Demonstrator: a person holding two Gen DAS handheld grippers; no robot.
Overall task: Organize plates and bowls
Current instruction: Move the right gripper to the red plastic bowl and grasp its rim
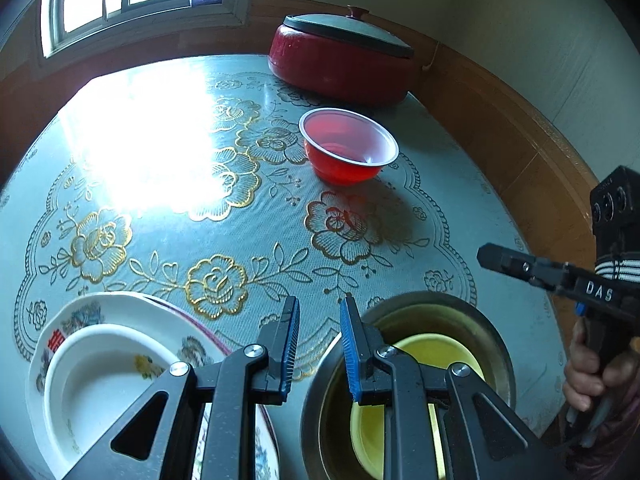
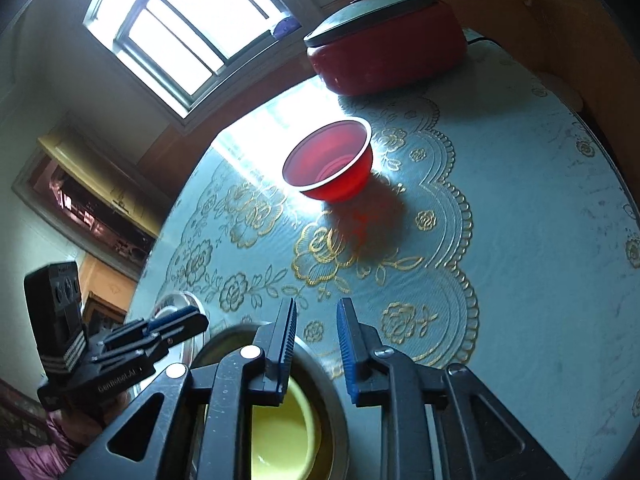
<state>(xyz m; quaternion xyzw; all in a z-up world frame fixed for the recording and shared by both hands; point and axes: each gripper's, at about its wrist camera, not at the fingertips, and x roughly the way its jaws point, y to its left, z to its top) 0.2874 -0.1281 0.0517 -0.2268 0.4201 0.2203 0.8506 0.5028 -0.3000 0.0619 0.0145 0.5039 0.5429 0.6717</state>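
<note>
A red plastic bowl (image 1: 349,145) stands alone on the round table, also in the right wrist view (image 2: 329,161). A yellow bowl (image 1: 436,350) sits inside a metal bowl (image 1: 496,344) at the near edge; both show in the right wrist view, yellow (image 2: 288,436) in metal (image 2: 320,368). A white bowl (image 1: 104,376) rests on a flowered plate (image 1: 132,306) at the near left. My left gripper (image 1: 319,346) is open and empty between the plate stack and the metal bowl. My right gripper (image 2: 316,344) is open and empty over the metal bowl's rim.
A red electric pot with a grey lid (image 1: 340,54) stands at the table's far edge near the wall. The table has a blue cloth with gold flowers (image 1: 216,284). Bright window glare covers the far left (image 1: 140,140). Wood wainscot runs behind the table.
</note>
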